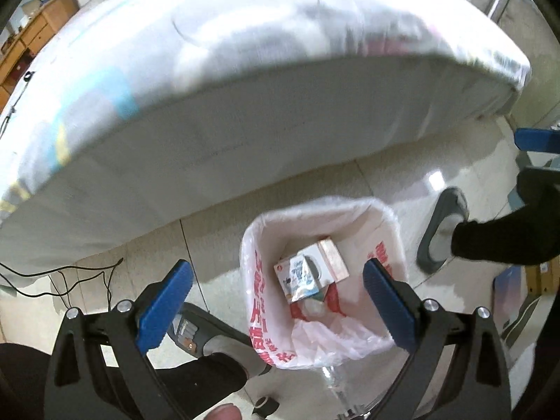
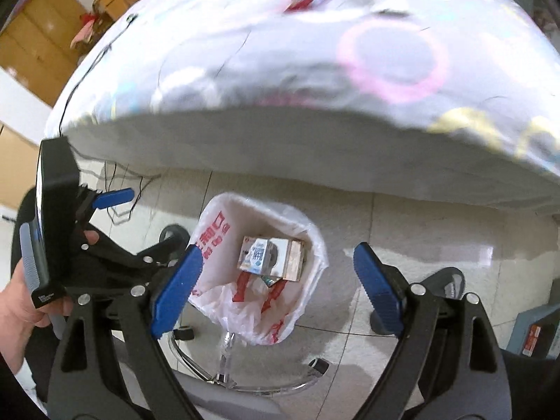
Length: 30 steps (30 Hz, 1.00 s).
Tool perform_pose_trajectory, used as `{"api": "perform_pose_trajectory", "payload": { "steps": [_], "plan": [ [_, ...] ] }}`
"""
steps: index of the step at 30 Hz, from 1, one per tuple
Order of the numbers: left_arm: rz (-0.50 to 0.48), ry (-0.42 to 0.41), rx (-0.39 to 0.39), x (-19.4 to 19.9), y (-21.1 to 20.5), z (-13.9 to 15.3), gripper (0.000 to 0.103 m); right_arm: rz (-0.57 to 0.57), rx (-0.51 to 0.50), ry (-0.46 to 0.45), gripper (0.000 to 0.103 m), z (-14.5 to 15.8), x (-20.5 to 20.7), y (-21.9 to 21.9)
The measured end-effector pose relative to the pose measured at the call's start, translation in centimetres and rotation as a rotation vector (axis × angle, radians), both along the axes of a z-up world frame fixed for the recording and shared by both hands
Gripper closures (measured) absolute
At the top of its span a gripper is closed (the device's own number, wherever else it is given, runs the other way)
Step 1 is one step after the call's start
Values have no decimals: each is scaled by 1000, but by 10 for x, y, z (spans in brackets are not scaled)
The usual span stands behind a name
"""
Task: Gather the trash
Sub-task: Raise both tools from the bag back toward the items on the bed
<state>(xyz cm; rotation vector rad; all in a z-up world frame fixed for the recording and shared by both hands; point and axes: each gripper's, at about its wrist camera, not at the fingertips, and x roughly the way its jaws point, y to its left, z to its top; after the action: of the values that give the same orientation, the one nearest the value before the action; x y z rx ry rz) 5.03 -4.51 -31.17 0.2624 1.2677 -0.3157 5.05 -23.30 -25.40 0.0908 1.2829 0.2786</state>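
Hanging over the floor beside the bed [image 1: 245, 129], the left gripper [image 1: 276, 301] holds its jaws wide apart with nothing between them, and the right gripper [image 2: 276, 287] is likewise spread and empty. Below both, the bin [image 2: 315, 241], lined with a thin bag [image 1: 259, 315], holds a milk carton [image 1: 302, 276] and a box [image 2: 294, 259]. Both look light and crushable, best pinched across their flat sides; the bag is limp and slippery, probably easiest gathered at its rim.
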Motion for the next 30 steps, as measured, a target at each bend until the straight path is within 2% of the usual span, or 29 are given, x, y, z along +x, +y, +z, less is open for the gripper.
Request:
{"api": "perform_pose_trajectory", "payload": {
  "steps": [6,14,20,30],
  "plan": [
    [46,-33,-48,5,1,37,8,-55,-46,-64,17,42,-1,-24],
    [60,-130,-76,23,-12,107,8,-101,-55,-180,16,102,10,-45],
    [63,-199,-101,39,-24,155,8,-122,-79,-246,16,137,26,-57],
    [91,-271,-114,59,-42,196,8,-135,-81,-324,15,176,39,-65]
  ]
}}
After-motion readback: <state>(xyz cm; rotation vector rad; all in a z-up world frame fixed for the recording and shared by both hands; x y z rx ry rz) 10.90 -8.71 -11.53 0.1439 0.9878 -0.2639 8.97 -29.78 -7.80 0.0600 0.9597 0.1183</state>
